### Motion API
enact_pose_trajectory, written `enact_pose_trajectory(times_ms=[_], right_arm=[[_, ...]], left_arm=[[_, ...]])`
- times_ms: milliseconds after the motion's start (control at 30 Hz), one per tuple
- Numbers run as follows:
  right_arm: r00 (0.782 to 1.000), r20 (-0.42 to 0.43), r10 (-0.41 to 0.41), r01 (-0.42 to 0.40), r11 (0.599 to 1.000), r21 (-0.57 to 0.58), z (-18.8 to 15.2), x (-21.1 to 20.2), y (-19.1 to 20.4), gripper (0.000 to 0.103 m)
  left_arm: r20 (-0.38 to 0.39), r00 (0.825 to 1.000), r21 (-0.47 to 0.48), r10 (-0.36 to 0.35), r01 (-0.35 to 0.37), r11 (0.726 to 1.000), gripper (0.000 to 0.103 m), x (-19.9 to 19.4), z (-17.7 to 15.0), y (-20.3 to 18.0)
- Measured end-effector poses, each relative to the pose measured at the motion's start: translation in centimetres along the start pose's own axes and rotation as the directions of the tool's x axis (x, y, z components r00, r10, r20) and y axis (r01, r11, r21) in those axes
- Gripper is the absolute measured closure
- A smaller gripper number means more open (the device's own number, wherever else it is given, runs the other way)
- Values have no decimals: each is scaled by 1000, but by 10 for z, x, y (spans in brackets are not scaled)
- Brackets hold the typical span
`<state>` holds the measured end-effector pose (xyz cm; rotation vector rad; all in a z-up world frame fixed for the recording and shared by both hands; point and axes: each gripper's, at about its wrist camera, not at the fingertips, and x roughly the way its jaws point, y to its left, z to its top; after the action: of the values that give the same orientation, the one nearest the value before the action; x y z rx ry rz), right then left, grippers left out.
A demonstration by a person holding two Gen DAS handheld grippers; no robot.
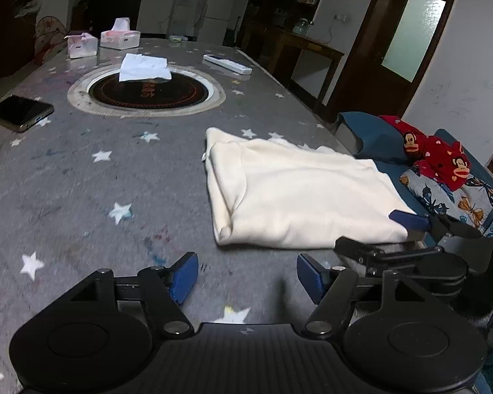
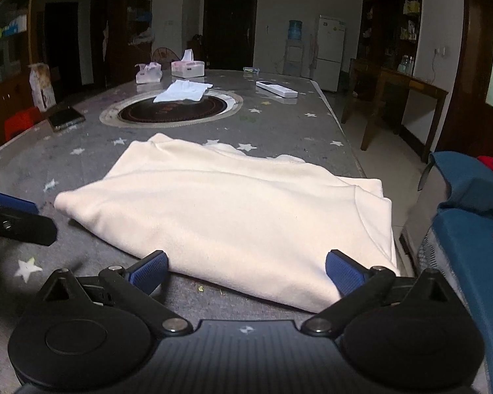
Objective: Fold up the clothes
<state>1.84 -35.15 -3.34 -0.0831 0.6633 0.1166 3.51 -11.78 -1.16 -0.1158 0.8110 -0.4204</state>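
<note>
- The cream garment point(image 2: 233, 216) lies folded into a thick, rough rectangle on the grey star-print desk point(image 1: 82, 177), filling the centre of the right wrist view and sitting right of centre in the left wrist view
- Its fabric looks soft and fleecy, with layered edges showing along the left side and a few shallow creases across the top
- The left tool point(image 1: 247, 277) hovers over bare desk at the lower middle of its frame, jaws spread wide, holding nothing
- The right tool point(image 2: 246, 271) has its jaws spread wide at the garment's near edge, nothing clamped between them
- A white cloth point(image 1: 144, 67) lies far off in the upper frame
</note>
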Motion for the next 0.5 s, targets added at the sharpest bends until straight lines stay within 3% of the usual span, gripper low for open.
enact_pose_trajectory(times_ms=[200, 500], right_arm=[[1000, -10, -23, 23, 999, -32, 0, 2, 5, 0], [1000, -14, -21, 20, 999, -33, 0, 4, 4, 0]], left_arm=[[-17, 1000, -17, 9, -9, 1000, 26, -3, -12, 3], [-19, 1000, -23, 13, -13, 1000, 3, -6, -20, 1]])
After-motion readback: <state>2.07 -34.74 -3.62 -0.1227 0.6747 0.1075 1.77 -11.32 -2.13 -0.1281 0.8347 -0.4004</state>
